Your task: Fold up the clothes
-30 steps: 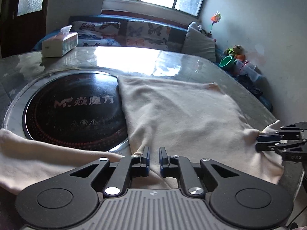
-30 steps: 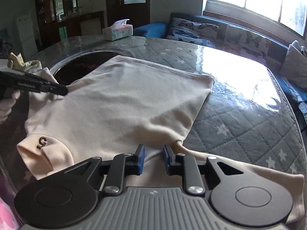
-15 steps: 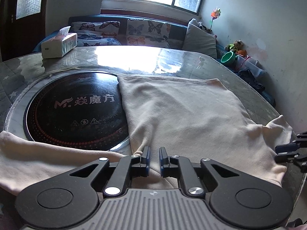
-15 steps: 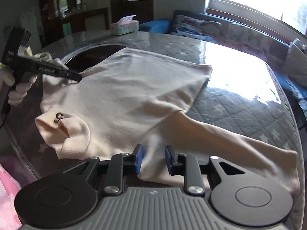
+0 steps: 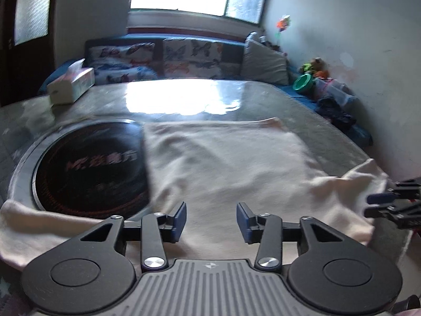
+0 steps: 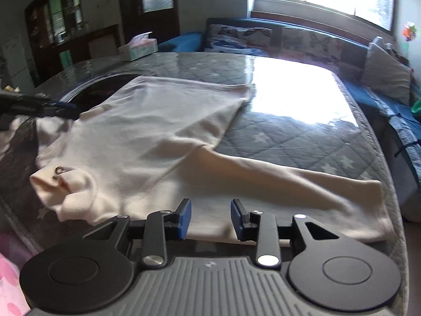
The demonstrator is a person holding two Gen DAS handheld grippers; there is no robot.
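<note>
A cream long-sleeved top [image 5: 226, 163] lies spread flat on the table, its body toward the window. It also shows in the right wrist view [image 6: 147, 137], with its collar [image 6: 65, 187] at the near left and one sleeve [image 6: 302, 184] stretched to the right. My left gripper [image 5: 211, 220] is open and empty above the near shoulder area. My right gripper [image 6: 210, 218] is open and empty above the sleeve's base. Each gripper shows in the other's view: the right one [image 5: 394, 205] at the far right edge, the left one [image 6: 39, 106] at the far left.
A black round cooktop [image 5: 89, 168] is set into the table, partly under the top. A tissue box [image 5: 71, 85] stands at the table's far left. A sofa with butterfly cushions [image 5: 163, 60] runs along the window. The table's quilted cover [image 6: 302, 129] lies under glass.
Both grippers were shut on the top's shoulder areas. They have opened and let the cloth go, and both have drawn back a little. The top now lies flat.
</note>
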